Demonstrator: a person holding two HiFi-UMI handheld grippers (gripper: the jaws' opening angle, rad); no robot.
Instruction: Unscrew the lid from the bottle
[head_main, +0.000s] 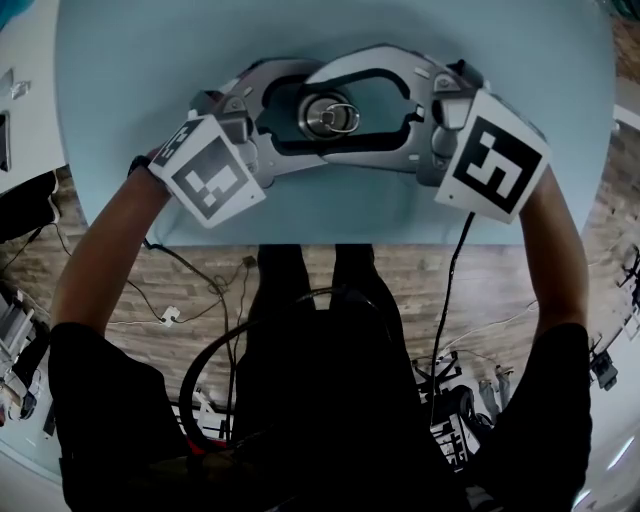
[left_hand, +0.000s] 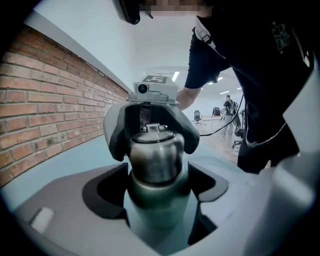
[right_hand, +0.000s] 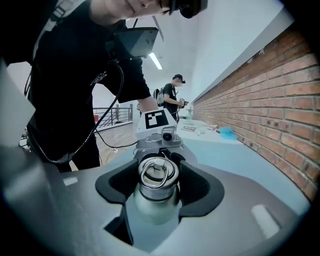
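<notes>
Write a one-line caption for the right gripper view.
Right gripper clamps the lid of a steel bottle over a blue table.

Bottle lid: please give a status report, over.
Left gripper shut on bottle body. Right gripper shut on steel lid; lid seated on bottle. Nothing in the way.

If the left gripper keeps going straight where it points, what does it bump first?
The bottle: it already stands between the jaws of the left gripper, which look closed on its body. Just behind it comes the right gripper, around the lid.
</notes>
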